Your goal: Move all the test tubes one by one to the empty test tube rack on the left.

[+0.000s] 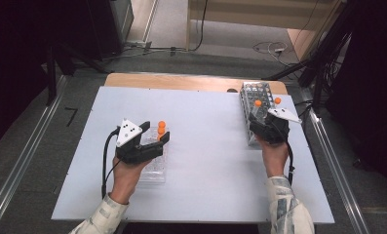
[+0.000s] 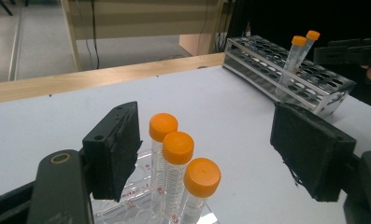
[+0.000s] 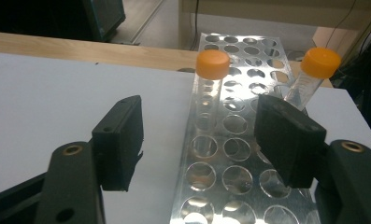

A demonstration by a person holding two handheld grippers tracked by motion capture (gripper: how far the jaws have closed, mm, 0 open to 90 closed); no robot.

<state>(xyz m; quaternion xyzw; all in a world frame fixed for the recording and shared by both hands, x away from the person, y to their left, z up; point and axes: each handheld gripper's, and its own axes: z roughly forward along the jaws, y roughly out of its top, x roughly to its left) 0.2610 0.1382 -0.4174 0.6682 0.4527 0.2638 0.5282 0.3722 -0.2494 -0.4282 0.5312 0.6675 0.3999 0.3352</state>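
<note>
Over at the table, the person holds a pair of tongs in each hand above a pale sheet on the table (image 1: 205, 161). The left gripper (image 2: 206, 144) has its jaws spread wide, and nothing is pinched: three orange-capped tubes (image 2: 177, 177) stand upright in a row between the two black pads, nearer the left-hand pad and clear of the other. They sit in a clear plastic rack (image 1: 154, 168) that lies just below and ahead of that gripper. The right gripper (image 3: 199, 140) hangs over the near end of a metal rack (image 3: 234, 177) full of round holes, its jaws likewise apart and gripping nothing; empty holes show between the pads. Just ahead of those jaws one orange-capped tube (image 3: 210, 81) stands upright in the metal rack, a little left of the midline between the pads, while a second tube (image 3: 314, 74) leans beyond the right-hand pad, partly hidden behind it. From the left gripper, the metal rack lies well off to the front right, with the right gripper beside it.
</note>
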